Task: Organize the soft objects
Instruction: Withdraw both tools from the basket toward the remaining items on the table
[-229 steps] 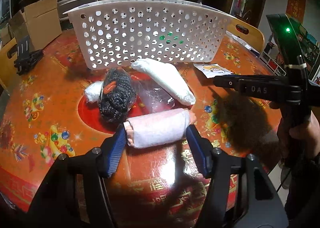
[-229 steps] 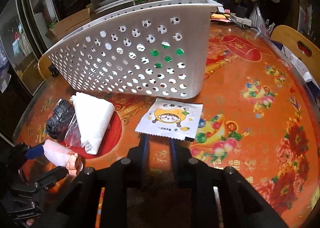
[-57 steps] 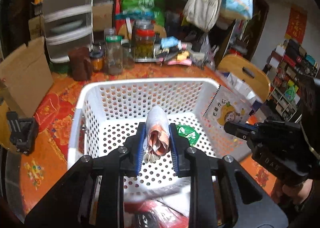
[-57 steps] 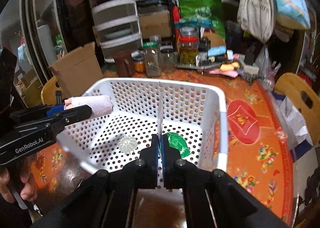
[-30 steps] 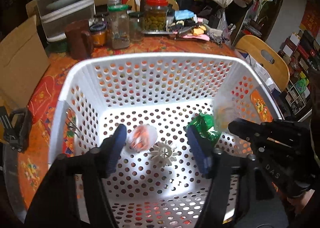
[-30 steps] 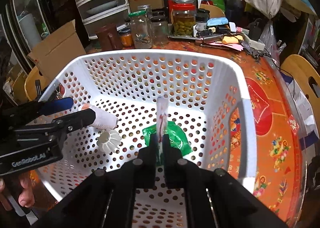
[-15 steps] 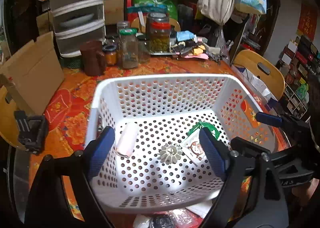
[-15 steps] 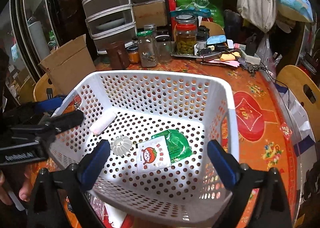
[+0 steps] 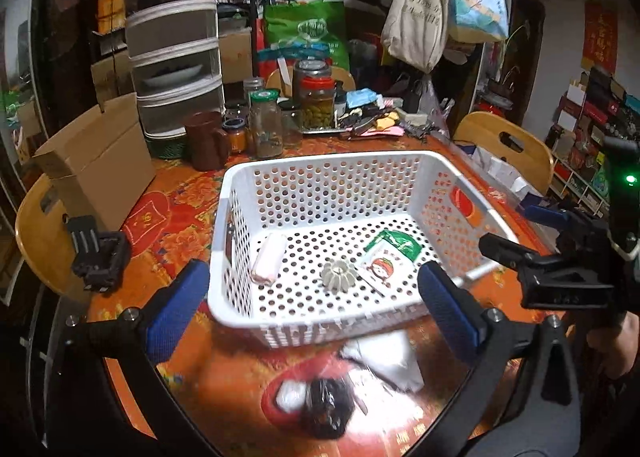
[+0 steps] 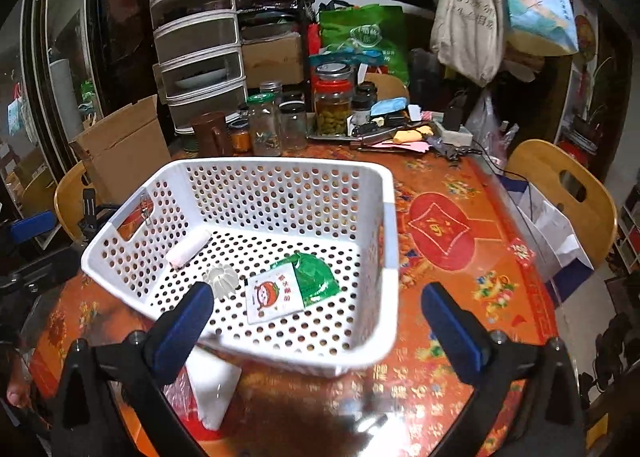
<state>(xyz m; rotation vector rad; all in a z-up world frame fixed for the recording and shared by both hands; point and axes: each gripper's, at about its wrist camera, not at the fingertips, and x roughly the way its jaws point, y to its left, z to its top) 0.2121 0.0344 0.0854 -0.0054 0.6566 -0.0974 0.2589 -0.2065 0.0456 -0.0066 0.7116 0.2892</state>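
The white perforated basket stands on the orange table. In it lie a pink rolled towel, a white cartoon packet, a green packet and a small white ridged piece. My left gripper is open and empty above the basket's near rim. My right gripper is open and empty, also over the near rim. In front of the basket lie a white soft roll, a black knitted item and a small white bundle.
Glass jars, a brown mug and clutter stand behind the basket. A cardboard box sits far left, a black clamp on the left edge. Wooden chairs ring the table. The other gripper shows at right.
Both grippers let go of the pink towel and the cartoon packet into the basket, opened wide, and have drawn back and up; the items in front of the basket show again.
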